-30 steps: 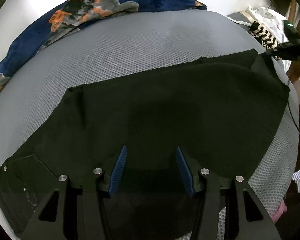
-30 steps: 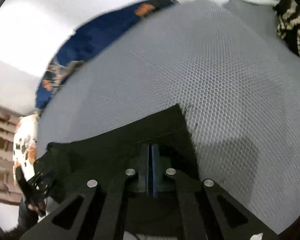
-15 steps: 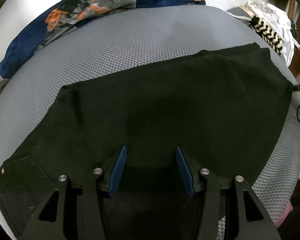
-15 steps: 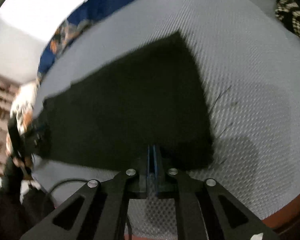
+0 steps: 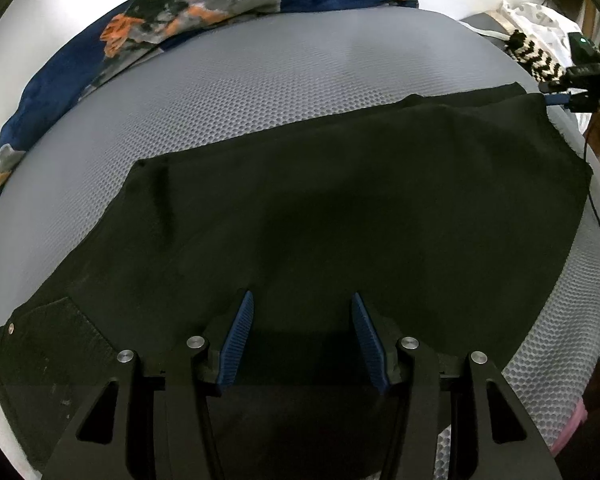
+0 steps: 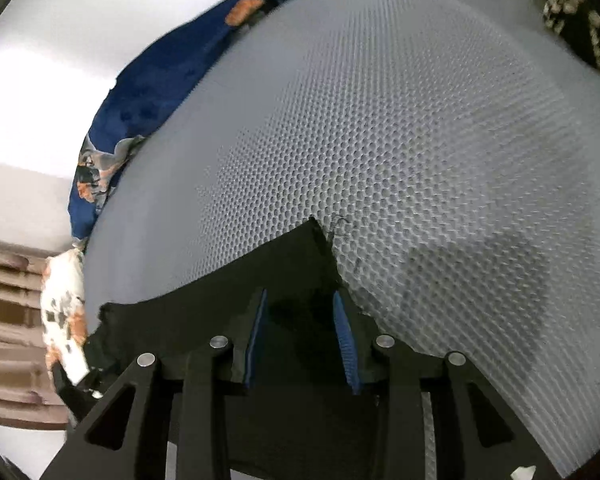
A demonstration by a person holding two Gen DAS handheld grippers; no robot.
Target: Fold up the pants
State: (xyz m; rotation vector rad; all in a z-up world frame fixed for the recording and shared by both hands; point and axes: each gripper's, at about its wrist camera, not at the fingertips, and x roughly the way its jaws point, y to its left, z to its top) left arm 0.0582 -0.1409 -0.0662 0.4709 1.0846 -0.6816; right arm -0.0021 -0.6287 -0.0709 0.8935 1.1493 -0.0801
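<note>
Black pants [image 5: 340, 208] flat on grey mesh mattress [image 5: 300, 80], lengthwise fold done; crosswise folds left. Left gripper [image 5: 302, 336] half-open, empty. Right gripper [image 6: 300, 336] just been opening, hem corner between unpressed pads.

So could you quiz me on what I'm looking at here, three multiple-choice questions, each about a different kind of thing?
1. Where do the black pants lie?
A on the grey honeycomb mat
B on a wooden floor
C on a hanger

2. What colour are the pads on the left gripper?
A red
B blue
C white

3. How do the right gripper jaws stand?
A apart
B pressed together
C holding a cup

A: mat shows around the pants. B: both pads are blue. A: a gap shows, having just opened over the pants' corner.
</note>
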